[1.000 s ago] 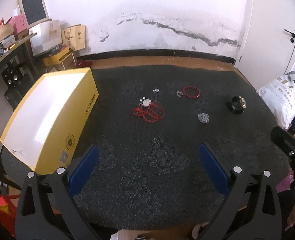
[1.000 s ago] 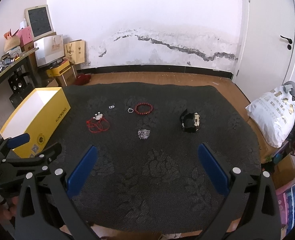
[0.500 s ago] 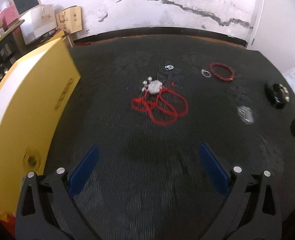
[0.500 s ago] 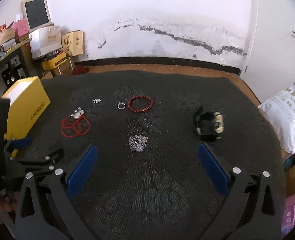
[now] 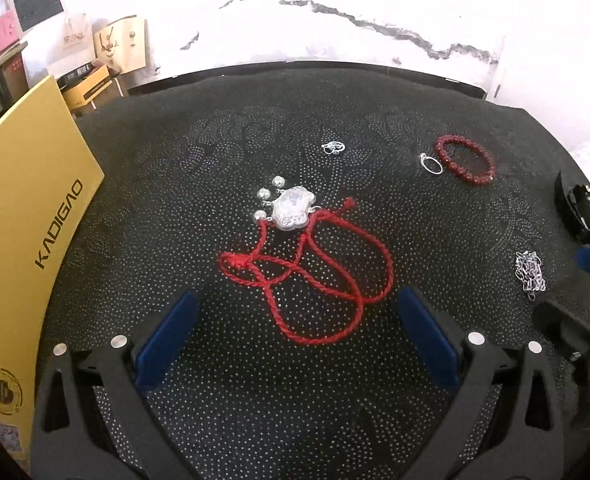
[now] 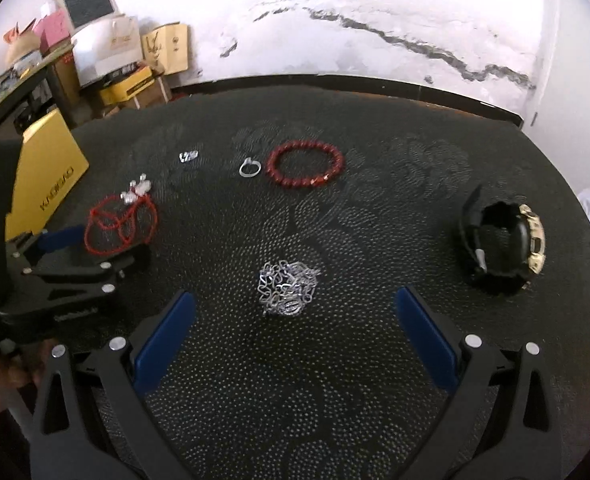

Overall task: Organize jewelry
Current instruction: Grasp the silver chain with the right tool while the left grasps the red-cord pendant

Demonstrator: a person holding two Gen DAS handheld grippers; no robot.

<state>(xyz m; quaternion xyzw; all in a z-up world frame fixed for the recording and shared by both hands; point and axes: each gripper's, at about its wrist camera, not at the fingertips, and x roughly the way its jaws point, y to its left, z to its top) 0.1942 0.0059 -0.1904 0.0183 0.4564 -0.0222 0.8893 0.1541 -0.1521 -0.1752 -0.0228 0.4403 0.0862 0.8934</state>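
Left hand-held gripper [image 5: 295, 320] is spread wide, empty, with the red cord necklace [image 5: 311, 276] at 12 o'clock; right hand-held gripper [image 6: 291, 328], likewise released, faces the silver chain [image 6: 287, 288] on the dark surface [image 6: 375, 220]

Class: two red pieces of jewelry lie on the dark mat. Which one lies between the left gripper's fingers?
The red cord necklace with the silver pendant; its loops reach between the open left gripper. The red bead bracelet lies farther away.

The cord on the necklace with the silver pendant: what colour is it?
Red, a twisted cord lying in loops on the dark mat; clearest in the left wrist view.
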